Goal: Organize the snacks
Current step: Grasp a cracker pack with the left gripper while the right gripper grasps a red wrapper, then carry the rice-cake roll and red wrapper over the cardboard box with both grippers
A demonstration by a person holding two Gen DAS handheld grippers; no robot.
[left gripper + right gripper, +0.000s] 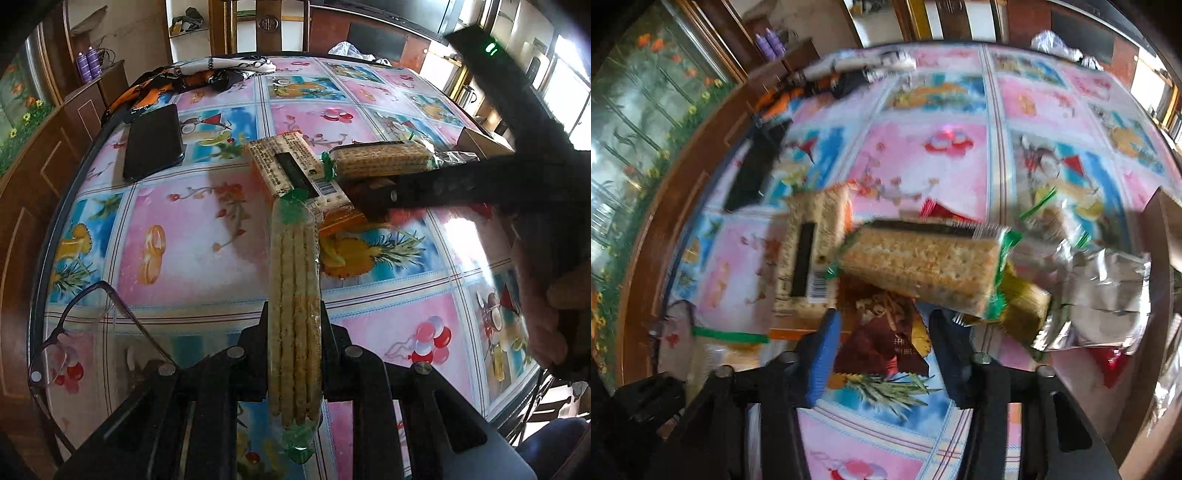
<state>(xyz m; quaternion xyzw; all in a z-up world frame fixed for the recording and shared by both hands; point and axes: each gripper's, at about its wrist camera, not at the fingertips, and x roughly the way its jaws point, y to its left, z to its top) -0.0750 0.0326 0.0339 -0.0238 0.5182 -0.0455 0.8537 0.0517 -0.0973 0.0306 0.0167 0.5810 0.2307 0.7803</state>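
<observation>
Left tool (295,314) clamps a long cracker pack (293,295), lifted clear for sorting. Right tool (882,332), jaws part-open and empty, straddles a brown packet (882,332) on the worktop (923,155).

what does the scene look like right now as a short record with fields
surface: round table under a pink and blue fruit-print cover
left gripper: jaws shut on a clear cracker pack with green ends
right gripper: jaws open around a dark red snack packet, not pressing it
snack pile: label-side cracker pack, green-ended cracker pack, silver foil bag
other items: black phone, eyeglasses, patterned cloth
</observation>
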